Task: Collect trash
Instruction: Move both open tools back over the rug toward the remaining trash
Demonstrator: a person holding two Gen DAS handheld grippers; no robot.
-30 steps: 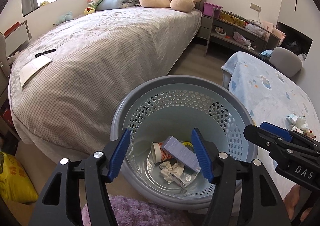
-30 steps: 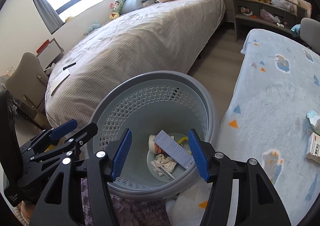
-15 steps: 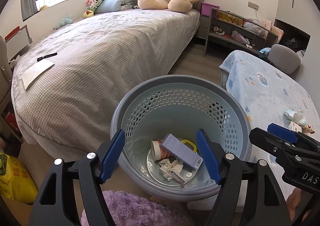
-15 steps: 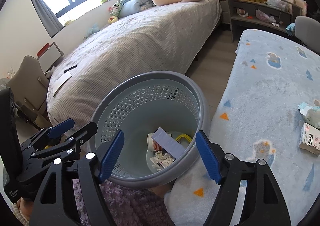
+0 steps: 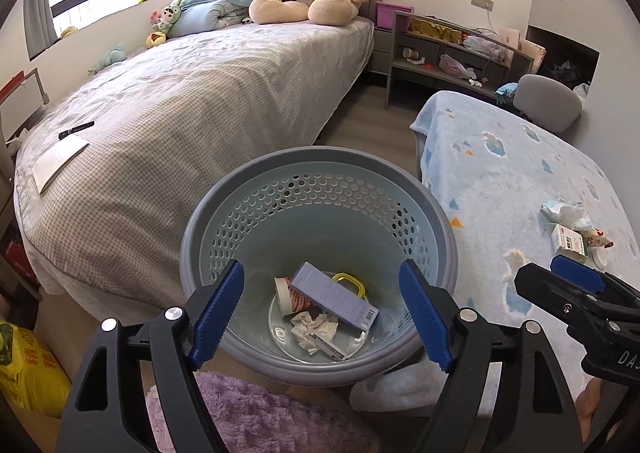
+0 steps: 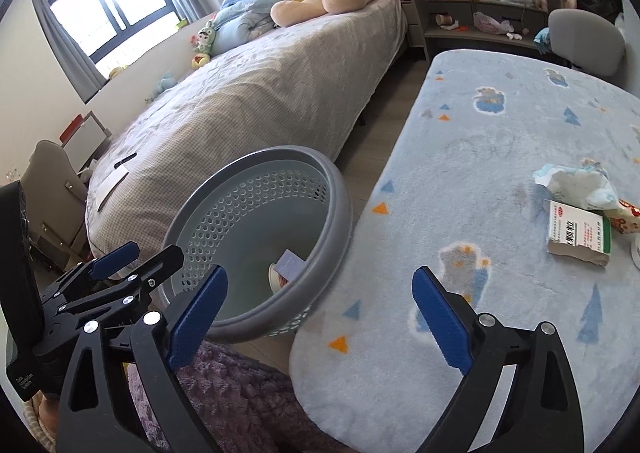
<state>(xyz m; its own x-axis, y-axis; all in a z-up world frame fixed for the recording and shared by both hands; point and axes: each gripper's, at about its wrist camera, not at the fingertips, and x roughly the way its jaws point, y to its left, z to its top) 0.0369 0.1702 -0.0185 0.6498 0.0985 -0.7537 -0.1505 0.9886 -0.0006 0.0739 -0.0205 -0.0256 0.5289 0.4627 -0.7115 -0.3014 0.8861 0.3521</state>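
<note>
Trash lies at the bottom of the grey basket (image 5: 320, 181) on the floor: a purple box (image 5: 334, 301), crumpled paper (image 5: 314, 329), a cup. Left gripper (image 5: 322, 313) and right gripper (image 6: 320, 319) are both opening, nothing between their jaws. More litter, a carton (image 6: 580, 237) and wrapper (image 6: 576, 185), sits near the blue blanket's (image 6: 480, 141) right edge.

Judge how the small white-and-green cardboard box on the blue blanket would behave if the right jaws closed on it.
The cardboard box looks light and probably empty: one end is torn and crumpled, so it may crush rather than resist. It lies flat, so it should slide, not roll. The soft blanket beneath could let it sink when pressed.
</note>
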